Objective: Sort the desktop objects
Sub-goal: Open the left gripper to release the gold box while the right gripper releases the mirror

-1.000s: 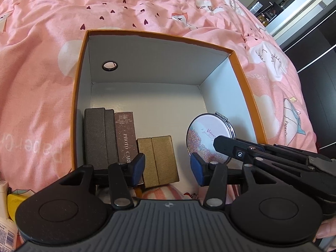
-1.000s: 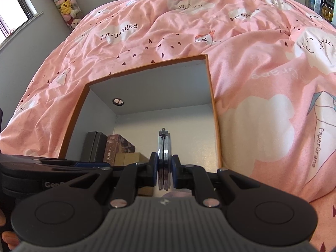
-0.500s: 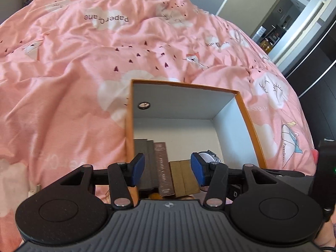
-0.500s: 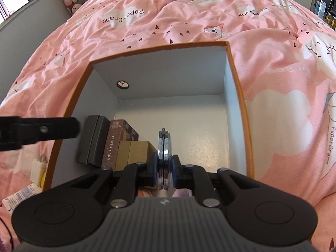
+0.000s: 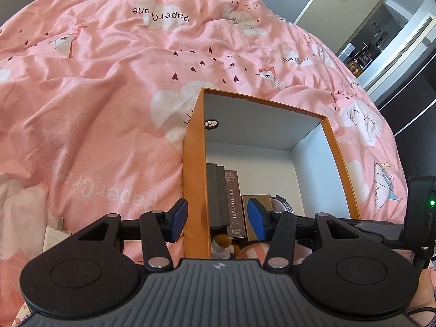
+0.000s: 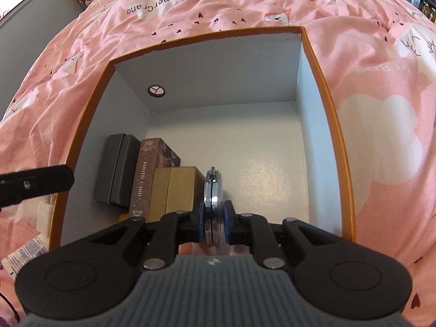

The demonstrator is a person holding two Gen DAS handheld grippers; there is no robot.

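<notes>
Right claw (image 6: 214, 227) easing open around an upright compact mirror (image 6: 213, 204), inside the orange box (image 6: 338, 136) beside the gold box (image 6: 177, 188), left claw (image 5: 218, 219) wide apart, empty, straddling the orange box's left wall.

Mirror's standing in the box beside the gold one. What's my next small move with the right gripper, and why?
Probably finish releasing and lift straight out. The right gripper jaws are opening around the compact mirror, which stands on edge against the gold box inside the orange box.
</notes>
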